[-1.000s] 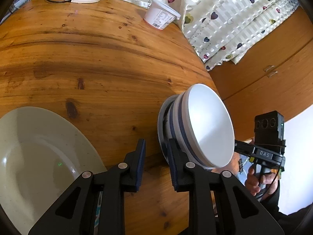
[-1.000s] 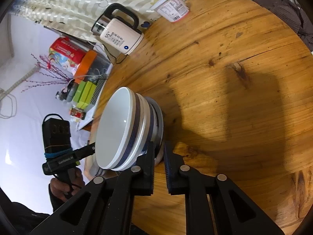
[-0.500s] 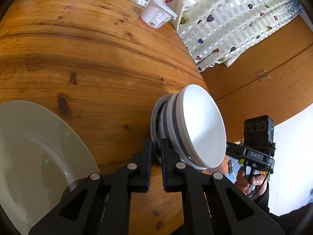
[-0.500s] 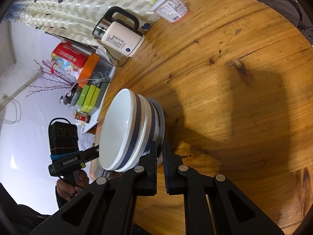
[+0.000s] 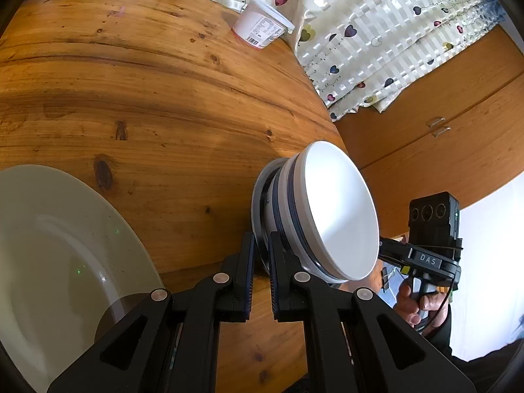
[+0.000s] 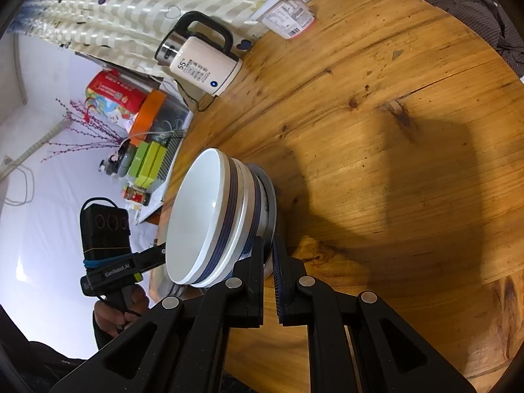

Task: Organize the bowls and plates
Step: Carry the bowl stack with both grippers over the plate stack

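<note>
Nested white bowls with dark blue bands (image 5: 322,216), stacked on a small plate at the round wooden counter (image 5: 163,98)'s edge, have that plate's rim clamped from opposite sides by left gripper (image 5: 261,255) and right gripper (image 6: 270,255), likely for a steady two-handed lift.

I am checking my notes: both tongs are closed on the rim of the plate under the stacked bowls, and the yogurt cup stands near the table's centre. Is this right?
Not quite. In the right wrist view the yogurt cup stands at the table's far edge, near the curtain. The rest holds: both tongs grip the plate under the stacked bowls.
</note>
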Demonstrator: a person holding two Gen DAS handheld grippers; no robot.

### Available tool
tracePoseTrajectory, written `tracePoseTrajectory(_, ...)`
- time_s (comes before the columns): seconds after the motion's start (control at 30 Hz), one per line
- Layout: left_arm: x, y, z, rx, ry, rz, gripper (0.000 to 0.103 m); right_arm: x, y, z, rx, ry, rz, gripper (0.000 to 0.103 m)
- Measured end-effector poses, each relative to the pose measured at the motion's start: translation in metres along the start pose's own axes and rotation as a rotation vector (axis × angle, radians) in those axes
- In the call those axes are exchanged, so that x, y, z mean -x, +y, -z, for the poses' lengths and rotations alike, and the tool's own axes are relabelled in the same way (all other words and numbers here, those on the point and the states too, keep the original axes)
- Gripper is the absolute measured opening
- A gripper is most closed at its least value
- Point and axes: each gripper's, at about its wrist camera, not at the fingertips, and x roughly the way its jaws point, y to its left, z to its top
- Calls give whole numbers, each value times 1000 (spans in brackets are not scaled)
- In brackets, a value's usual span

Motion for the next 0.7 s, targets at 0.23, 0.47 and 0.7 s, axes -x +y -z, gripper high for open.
tracePoseTrajectory(0.23,0,-4,0,-10,-4,-9,7,0,0,-1,-1,-2,0,8)
tracePoseTrajectory(0.47,3,-6,-2,-14,-16,-7,7,1,4,-3,13,-8,-1,8)
tracePoseTrajectory(0.7,13,-6,-3,-20,-36,-5,7,3,14,-5,33,-13,-3,8)
